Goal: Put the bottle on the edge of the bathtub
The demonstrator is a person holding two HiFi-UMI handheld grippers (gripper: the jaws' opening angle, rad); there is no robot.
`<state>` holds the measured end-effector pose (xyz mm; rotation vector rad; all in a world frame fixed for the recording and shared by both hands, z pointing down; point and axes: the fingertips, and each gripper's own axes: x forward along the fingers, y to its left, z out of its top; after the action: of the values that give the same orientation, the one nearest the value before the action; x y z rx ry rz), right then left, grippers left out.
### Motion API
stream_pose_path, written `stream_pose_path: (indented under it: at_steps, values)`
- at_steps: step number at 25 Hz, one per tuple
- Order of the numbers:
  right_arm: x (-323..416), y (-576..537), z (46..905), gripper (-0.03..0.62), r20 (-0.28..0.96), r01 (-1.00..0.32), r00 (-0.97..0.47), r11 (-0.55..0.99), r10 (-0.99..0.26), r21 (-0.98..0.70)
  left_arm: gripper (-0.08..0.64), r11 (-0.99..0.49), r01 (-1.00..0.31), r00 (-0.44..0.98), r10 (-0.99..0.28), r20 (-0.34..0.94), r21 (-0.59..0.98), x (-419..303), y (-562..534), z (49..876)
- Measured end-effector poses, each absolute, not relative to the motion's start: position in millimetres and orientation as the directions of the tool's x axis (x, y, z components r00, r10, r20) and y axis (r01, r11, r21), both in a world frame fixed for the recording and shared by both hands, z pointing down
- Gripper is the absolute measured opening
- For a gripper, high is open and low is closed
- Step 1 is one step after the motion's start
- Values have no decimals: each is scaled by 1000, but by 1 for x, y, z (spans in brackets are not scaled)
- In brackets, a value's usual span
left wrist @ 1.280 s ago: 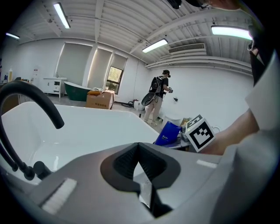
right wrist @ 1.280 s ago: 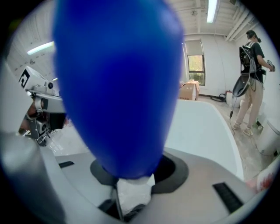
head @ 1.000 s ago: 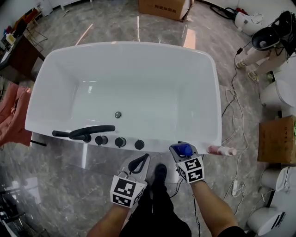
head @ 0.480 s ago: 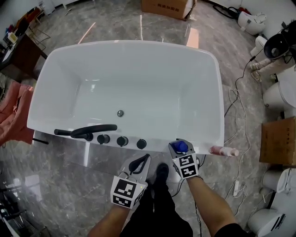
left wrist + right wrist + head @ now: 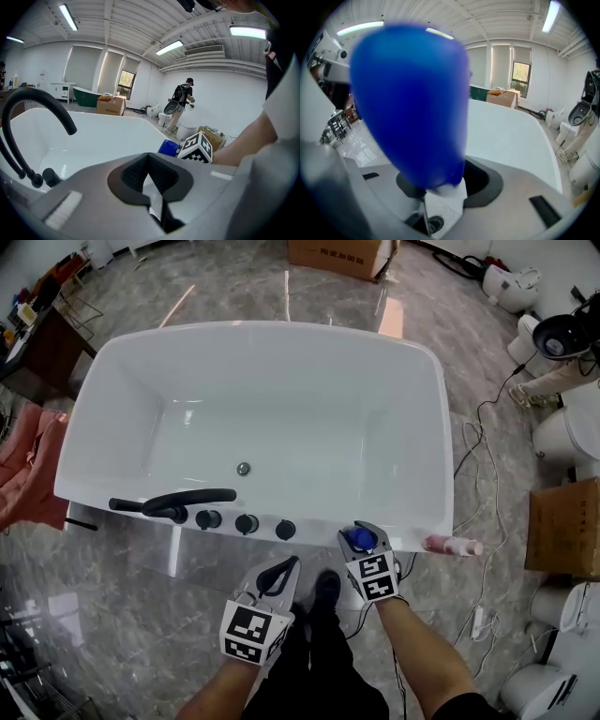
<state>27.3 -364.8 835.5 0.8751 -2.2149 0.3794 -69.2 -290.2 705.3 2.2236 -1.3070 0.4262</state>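
A blue bottle is held upright in my right gripper, which is shut on it. It hangs just at the near rim of the white bathtub, right of the knobs. In the right gripper view the blue bottle fills the left half, with the bathtub behind it. My left gripper sits lower left, in front of the tub, jaws together and holding nothing. The left gripper view shows the blue bottle beside the right gripper's marker cube.
A black faucet and three black knobs sit on the tub's near rim. A pink bottle lies on the floor at the right. Cables, a cardboard box and toilets crowd the right side; a person stands at the far right.
My right gripper with the blue bottle has shifted slightly left along the near rim. The left gripper has hardly moved. The person at the far right has walked further off.
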Motion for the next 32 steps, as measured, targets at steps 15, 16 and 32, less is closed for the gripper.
stream_pose_path:
  at_steps: [15,16,32]
  values:
    - [55,-338,758,224,672,-760,-528,642,-519,-101,9,-403,-877,480,-740,471,262,-74,-279,641]
    - [59,-333,748,224,668,-772,-522,627,-530,-106,9,-404,-877,481,-744,465,261,-75,-276,633]
    - [71,-244,544,97,442,-800,-575,586,-688,-128,9,-625,-745,667,-699,258,232,-79,-202,507]
